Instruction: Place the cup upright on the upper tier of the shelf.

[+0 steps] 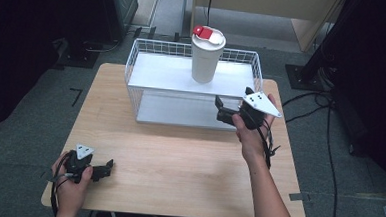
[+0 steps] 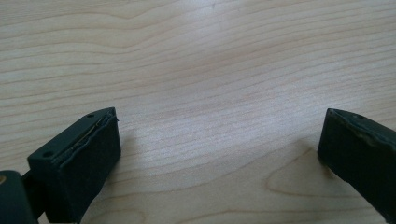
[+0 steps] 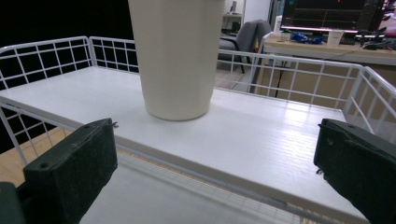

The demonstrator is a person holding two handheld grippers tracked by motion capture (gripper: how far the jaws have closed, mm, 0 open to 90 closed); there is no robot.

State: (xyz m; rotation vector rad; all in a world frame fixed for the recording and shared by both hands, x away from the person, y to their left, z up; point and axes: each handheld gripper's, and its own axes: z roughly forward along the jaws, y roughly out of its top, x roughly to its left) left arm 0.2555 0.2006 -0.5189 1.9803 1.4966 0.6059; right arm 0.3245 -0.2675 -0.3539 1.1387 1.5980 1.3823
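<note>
A white cup (image 1: 205,59) with a red-and-white lid (image 1: 208,35) is standing upright on the top shelf of a white wire rack (image 1: 148,71) at the 12 o'clock end of a light wooden table (image 1: 178,158). The right gripper (image 1: 222,110), held in a person's right hand (image 1: 250,129), is hovering just in front of the rack at about 2 o'clock from the table's centre, its jaws spread wide and released, gripping nothing. In the right gripper view the cup (image 3: 176,56) is rising just beyond the shelf's front edge (image 3: 224,163), clear of both jaws and standing nearer the left one. The left gripper (image 1: 109,165), in the left hand (image 1: 72,185), is lying low at the table's 7 o'clock corner, well apart from the rack; in the left gripper view its jaws are gaping open over bare wood (image 2: 210,70).
</note>
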